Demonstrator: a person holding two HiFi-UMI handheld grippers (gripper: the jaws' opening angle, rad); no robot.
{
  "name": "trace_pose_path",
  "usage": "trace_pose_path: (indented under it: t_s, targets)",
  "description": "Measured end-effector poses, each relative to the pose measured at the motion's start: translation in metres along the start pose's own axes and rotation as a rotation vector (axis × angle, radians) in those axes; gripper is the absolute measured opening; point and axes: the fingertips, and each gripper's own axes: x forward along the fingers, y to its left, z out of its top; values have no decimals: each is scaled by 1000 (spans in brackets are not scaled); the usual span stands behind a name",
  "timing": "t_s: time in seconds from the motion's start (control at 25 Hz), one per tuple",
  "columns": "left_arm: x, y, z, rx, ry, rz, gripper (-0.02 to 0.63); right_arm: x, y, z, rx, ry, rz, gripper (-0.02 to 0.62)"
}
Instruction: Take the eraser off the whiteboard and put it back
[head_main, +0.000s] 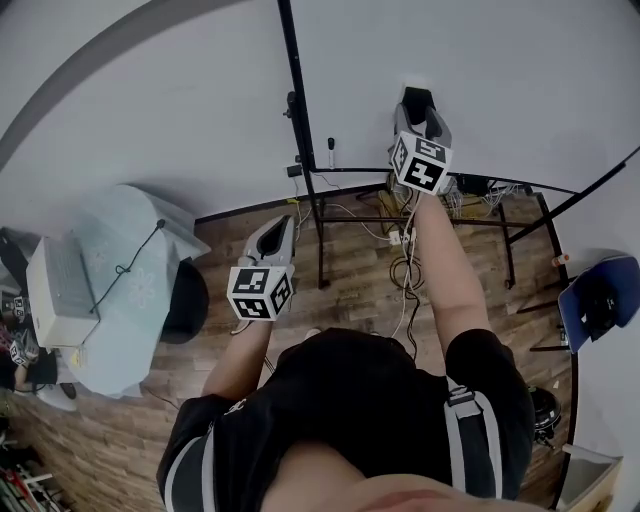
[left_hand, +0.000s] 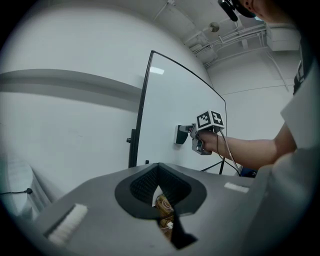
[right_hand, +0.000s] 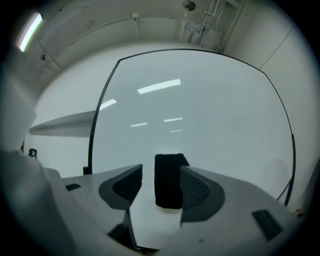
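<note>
Right gripper is up at the whiteboard, pointing straight at it. Its jaws are apart and the black eraser sits between them, stuck upright on the board surface. I see a clear gap at the left jaw; the right jaw is close beside the eraser, and I can't tell if it touches. No squeeze on it. Left gripper is nearer me and off to the left, past the board's black frame edge, with its jaws together and nothing in them.
</note>
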Motion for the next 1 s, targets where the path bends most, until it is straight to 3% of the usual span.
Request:
trace_pose_path:
  t_s: [0.48, 0.6, 1.0]
  targets:
    - [1, 18, -2, -14, 10, 56, 9, 42, -17, -17, -51, 59, -104, 225]
    - [2, 19, -5, -17, 20, 57, 9, 48, -23, -27, -6, 97, -98, 229]
    - [2, 21, -8, -19, 26, 45, 9, 44, -17, -23, 0, 74, -65, 235]
